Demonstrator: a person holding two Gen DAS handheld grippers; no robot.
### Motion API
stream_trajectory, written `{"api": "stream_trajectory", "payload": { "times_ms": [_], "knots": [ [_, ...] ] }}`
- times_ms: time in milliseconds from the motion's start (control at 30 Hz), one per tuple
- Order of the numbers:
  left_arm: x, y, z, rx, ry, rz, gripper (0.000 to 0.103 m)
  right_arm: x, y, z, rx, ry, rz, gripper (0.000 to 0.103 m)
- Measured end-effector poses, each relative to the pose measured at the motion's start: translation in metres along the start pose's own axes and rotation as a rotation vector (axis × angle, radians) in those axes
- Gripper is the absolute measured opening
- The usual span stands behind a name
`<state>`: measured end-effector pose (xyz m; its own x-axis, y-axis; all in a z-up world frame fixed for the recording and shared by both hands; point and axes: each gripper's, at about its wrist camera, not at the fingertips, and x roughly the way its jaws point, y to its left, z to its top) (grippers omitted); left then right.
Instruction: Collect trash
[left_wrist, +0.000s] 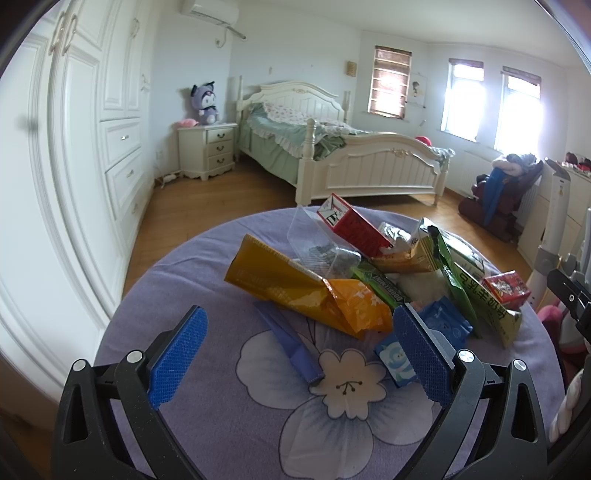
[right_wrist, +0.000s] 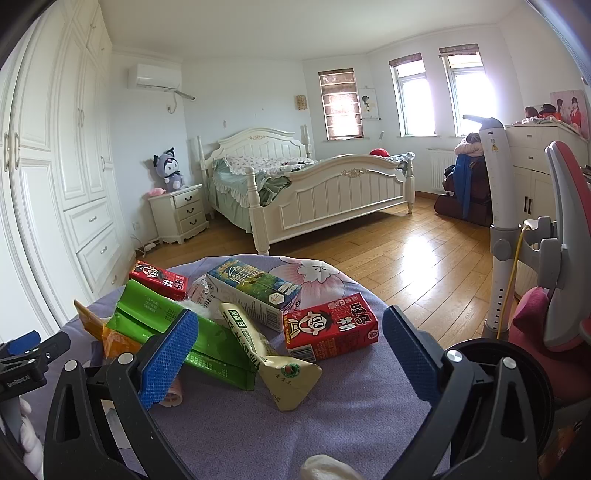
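1. Left wrist view: left claw (left_wrist: 300, 349) spread, empty, above the surface (left_wrist: 177, 280); orange wrapper (left_wrist: 306, 291) just ahead.
2. Right claw (right_wrist: 290, 345) spread; red drink carton (right_wrist: 330, 326) between its fingers.
3. Step: approach. Next: lower, pinch carton.

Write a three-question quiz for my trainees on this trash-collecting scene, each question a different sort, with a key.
1. True or false: the right gripper is shut on the red drink carton.
2. Multiple choice: the left gripper hovers over A) a bed, B) a purple floral cloth, C) a bare floor.
3. Fill in: the orange wrapper lies beside a clear plastic ____.

Key: 1 false; 2 B; 3 tray.
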<state>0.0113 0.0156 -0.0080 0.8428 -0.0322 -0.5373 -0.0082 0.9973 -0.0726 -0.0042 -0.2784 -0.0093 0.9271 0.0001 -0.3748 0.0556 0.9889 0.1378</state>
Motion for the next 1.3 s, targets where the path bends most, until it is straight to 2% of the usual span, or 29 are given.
{"api": "stream_trajectory", "payload": {
  "times_ms": [1000, 1100, 1200, 1300],
  "knots": [
    [0.003, 0.002, -0.001, -0.015, 0.008, 0.001, 0.099, 0.001, -0.002, 0.002, 0.015, 0.005, 0.001, 0.098],
    [0.007, 0.014, 0.002, -0.063, 0.031, -0.058, 0.099, 0.008, -0.005, 0.003, 0.033, 0.044, 0.021, 0.098],
    [0.016, 0.039, 0.01, -0.14, 0.079, -0.155, 0.099, 0.026, -0.006, 0.009, 0.01, 0.139, 0.049, 0.098],
    [0.028, 0.066, 0.024, -0.189, 0.108, -0.198, 0.099, 0.033, 0.002, 0.034, 0.001, 0.179, 0.143, 0.098]
  ]
}}
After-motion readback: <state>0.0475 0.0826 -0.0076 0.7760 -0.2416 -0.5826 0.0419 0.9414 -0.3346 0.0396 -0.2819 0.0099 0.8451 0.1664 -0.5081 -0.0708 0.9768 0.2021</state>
